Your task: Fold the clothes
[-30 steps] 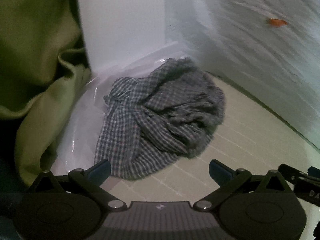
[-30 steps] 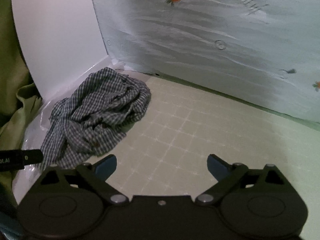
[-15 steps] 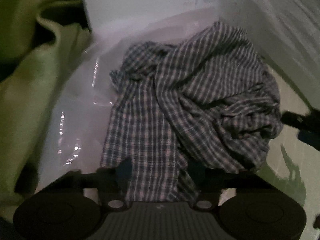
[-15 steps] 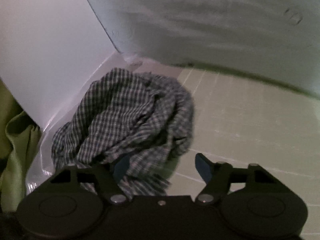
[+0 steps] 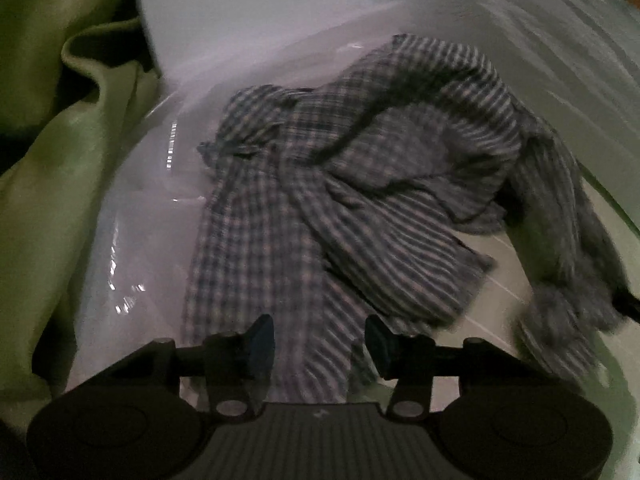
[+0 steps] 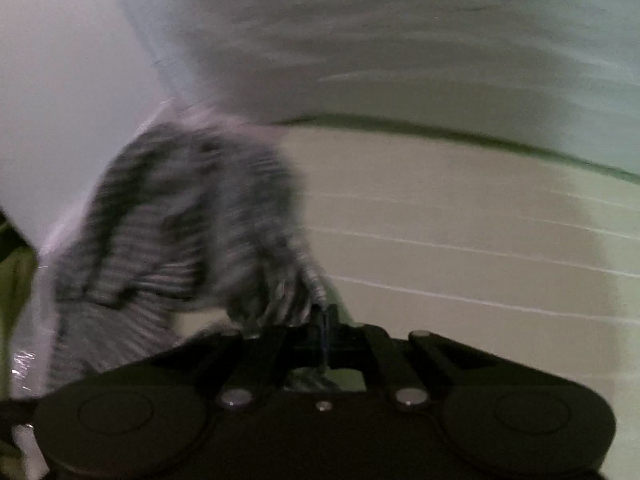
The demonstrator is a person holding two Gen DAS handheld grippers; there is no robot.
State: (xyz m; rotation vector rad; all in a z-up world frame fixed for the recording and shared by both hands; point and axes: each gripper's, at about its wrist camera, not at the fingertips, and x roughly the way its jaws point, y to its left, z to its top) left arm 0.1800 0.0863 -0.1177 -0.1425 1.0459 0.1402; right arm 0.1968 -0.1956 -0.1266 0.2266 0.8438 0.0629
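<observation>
Checked shirt [image 5: 360,184] bunched in heap on surface [image 6: 460,240], at 12 o'clock from left gripper [image 5: 320,346]. Left fingers apart, cloth between them, not pinched. Right gripper [image 6: 324,320] squeezed tight on shirt edge, likely pulling to spread it flat.

A crumpled grey checked shirt [image 5: 360,184] lies partly on a clear plastic sheet [image 5: 152,216], partly on the pale gridded mat [image 6: 460,240]; draped green cloth [image 5: 48,168] lies left.

Green cloth [image 5: 52,184] bunched beside a shiny clear plastic sheet [image 5: 132,248]; white board [image 5: 248,16] upright; gridded mat [image 6: 460,248]
</observation>
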